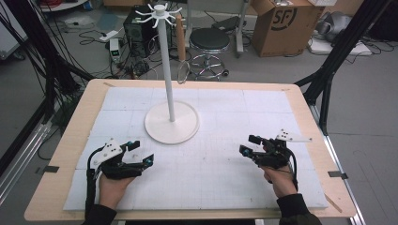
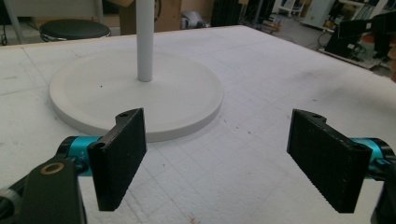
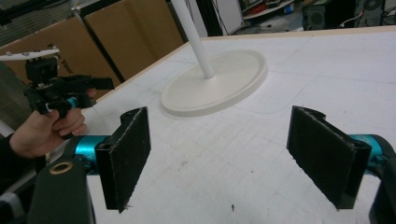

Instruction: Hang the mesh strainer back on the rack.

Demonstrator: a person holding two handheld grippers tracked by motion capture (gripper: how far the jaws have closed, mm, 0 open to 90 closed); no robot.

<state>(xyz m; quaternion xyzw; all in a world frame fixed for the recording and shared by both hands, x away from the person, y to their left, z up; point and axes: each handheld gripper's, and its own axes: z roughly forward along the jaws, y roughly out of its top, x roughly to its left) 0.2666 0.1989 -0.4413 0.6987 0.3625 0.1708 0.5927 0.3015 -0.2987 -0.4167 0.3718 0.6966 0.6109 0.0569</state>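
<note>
While both the left gripper [image 1: 139, 152] and right gripper [image 1: 248, 144] are gaping wide and empty, we are judging the white stand [image 1: 171, 123] rigid, bottom-heavy, and best gripped along its slender pole [image 1: 167, 70].

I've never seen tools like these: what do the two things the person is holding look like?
Each hand-held gripper, left and right, is a black frame with two flat, rough black pads on turquoise mounts. A pale three-cornered plate with small holes sits on top, and a black cable trails back. The person wears dark sleeves.
</note>
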